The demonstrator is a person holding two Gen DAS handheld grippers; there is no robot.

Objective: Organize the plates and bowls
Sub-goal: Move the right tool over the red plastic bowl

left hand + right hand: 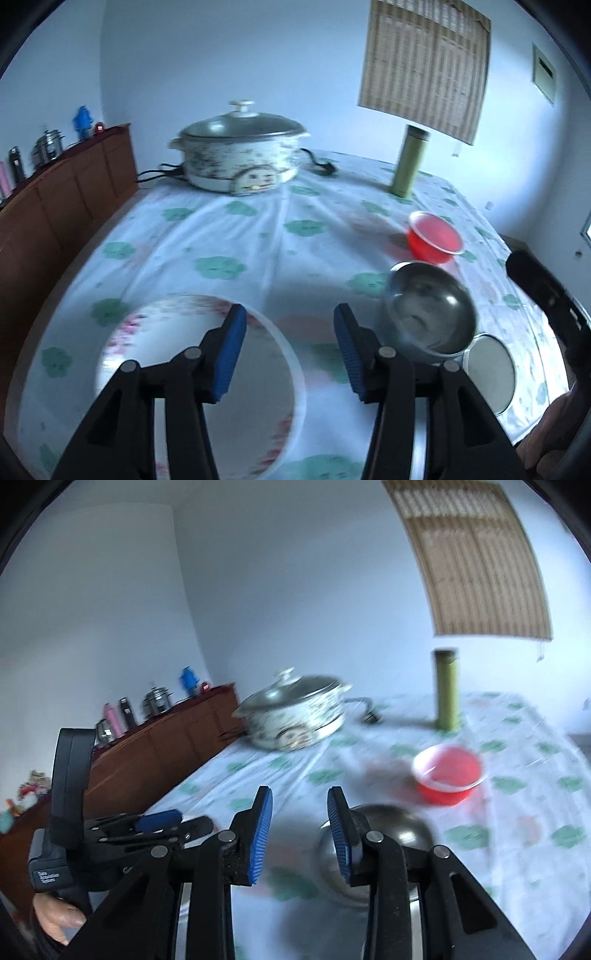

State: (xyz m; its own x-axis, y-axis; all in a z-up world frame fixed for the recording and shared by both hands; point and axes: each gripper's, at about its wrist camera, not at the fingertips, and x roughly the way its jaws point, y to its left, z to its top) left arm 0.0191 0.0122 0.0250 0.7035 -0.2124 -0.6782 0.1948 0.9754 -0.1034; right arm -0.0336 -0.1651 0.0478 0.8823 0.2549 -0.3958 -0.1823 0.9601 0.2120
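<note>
A flowered cloth [229, 236] covers the worktop, white walls behind. The left gripper [290, 350] has its fingers spread and empty, a plate [155, 332] below them. The right gripper [300, 834], fingers also spread and empty, hovers beside a steel bowl [399, 823], a red bowl [448, 775] beyond.

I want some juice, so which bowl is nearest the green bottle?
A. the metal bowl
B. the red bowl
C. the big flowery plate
B: the red bowl sits just in front of the green bottle, while the metal bowl and the plate lie closer to the camera.
</note>
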